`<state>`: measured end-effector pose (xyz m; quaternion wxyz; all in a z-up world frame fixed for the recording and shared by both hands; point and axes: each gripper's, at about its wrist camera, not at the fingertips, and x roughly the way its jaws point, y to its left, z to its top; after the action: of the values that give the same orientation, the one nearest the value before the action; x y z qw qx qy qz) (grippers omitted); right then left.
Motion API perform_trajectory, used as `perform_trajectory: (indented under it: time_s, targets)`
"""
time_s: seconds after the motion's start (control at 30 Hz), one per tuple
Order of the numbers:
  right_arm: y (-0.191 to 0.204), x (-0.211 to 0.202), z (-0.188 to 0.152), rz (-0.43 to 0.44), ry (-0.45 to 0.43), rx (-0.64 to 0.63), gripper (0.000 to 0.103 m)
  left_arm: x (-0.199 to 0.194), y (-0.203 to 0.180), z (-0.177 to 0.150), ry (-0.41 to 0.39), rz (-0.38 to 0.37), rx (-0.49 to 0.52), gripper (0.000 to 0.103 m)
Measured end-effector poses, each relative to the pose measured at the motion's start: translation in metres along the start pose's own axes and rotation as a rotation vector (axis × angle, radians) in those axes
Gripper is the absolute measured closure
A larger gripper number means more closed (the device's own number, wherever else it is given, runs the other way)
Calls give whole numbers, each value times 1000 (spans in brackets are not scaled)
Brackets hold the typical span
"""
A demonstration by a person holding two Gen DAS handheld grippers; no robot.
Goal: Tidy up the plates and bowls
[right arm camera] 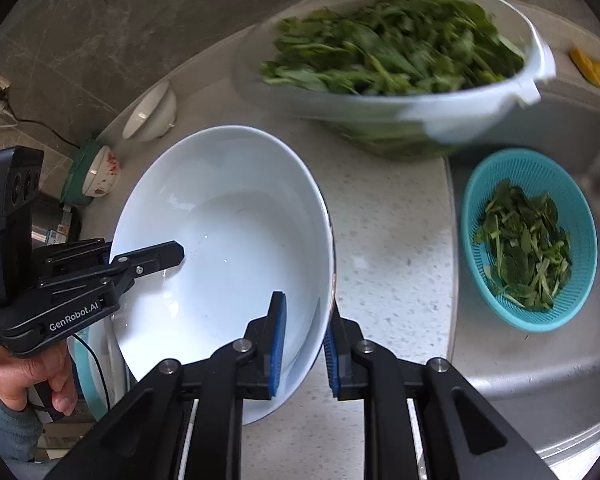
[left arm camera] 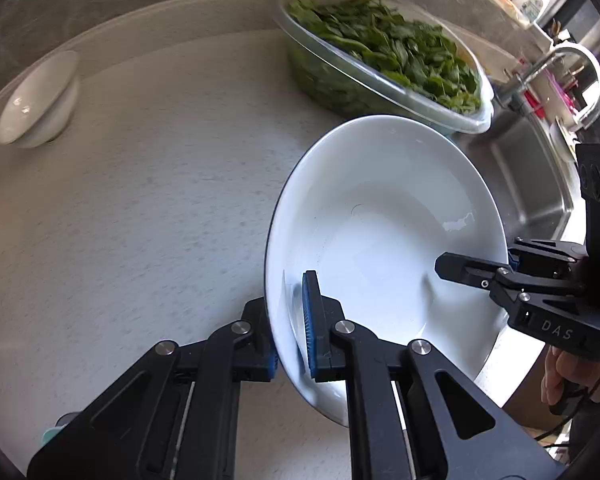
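A small white ceramic bowl (left arm camera: 40, 98) lies tipped on its side near the worktop's (left arm camera: 148, 208) back left edge. The left gripper (left arm camera: 290, 334) has its jaws clamped on the near-left rim of a wide white ceramic bowl (left arm camera: 384, 240), held tilted above the speckled worktop; the right gripper (right arm camera: 305, 350) has its jaws closed over the opposite rim. Behind stands a clear glass bowl of green leaves (left arm camera: 384, 54). At the right, a turquoise plastic colander (right arm camera: 530, 240) of greens sits in the steel sink (right arm camera: 540, 372).

Black left claw (left arm camera: 293, 340) and right claw (right arm camera: 304, 354), blue ribbed pads, silver pivot screws, white lettering.
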<state>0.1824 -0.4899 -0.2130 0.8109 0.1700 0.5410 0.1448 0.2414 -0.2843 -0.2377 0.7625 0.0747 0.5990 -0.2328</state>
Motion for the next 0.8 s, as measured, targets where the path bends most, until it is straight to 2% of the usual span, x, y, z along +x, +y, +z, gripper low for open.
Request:
perform_trajectory:
  time_s: [0.17,0.43,0.53,0.8]
  targets:
    - [34,-2,13,14,-1,-64,83,-22,25,-7,-14,15,-24,95]
    - [105,32,26,31,33,-156,83,-47,101,-28,-30,59,-60,94]
    - [122,52,30,37,44,-139,83,-45,129,-32,-20,64,-62,94]
    - [150,83,29,-12,60,-91,83,-28,177,-40,15,57,-27,91]
